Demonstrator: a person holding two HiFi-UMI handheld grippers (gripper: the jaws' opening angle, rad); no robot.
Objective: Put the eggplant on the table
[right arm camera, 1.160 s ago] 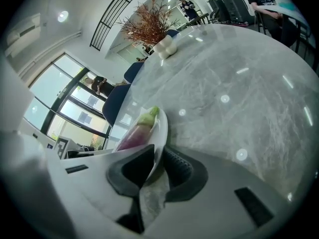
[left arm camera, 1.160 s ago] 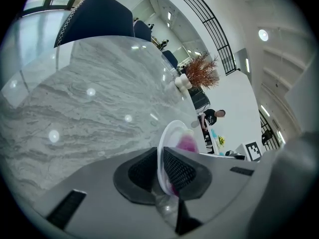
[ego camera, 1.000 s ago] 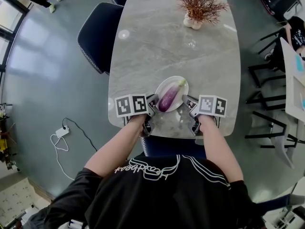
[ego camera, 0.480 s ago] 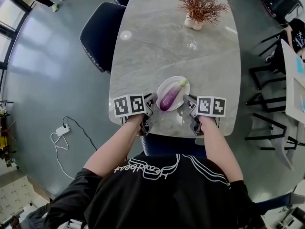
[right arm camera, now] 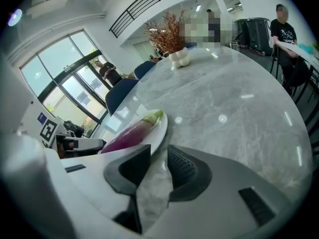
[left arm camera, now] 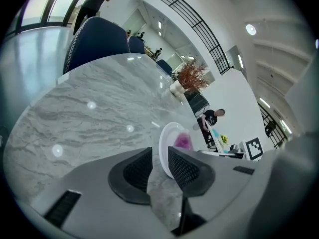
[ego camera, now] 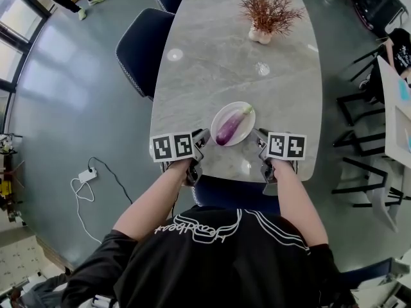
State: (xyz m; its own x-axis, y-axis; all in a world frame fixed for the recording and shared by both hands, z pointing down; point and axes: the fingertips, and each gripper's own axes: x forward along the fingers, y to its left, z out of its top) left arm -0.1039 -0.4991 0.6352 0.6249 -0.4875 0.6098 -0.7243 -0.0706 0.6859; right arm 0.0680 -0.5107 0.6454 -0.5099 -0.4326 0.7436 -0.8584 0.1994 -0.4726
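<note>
A purple eggplant (ego camera: 230, 128) with a green stem lies on a white plate (ego camera: 219, 115) near the front edge of the marble table (ego camera: 218, 63). My left gripper (ego camera: 203, 136) hovers just left of the plate, and my right gripper (ego camera: 259, 136) just right of it. In the left gripper view the jaws (left arm camera: 160, 153) stand a narrow gap apart with nothing between them, and the plate (left arm camera: 165, 142) and eggplant (left arm camera: 183, 141) lie just beyond. The right gripper (right arm camera: 158, 156) also shows a narrow empty gap, with the eggplant (right arm camera: 130, 133) ahead to its left.
A white vase with dried red branches (ego camera: 270, 11) stands at the table's far end. Dark blue chairs (ego camera: 144, 47) line the left side, and another chair (ego camera: 225, 194) sits under the near edge. People sit at a desk to the right (right arm camera: 284, 31).
Both grippers have drawn back slightly toward the table's near edge. The eggplant and plate have not moved.
</note>
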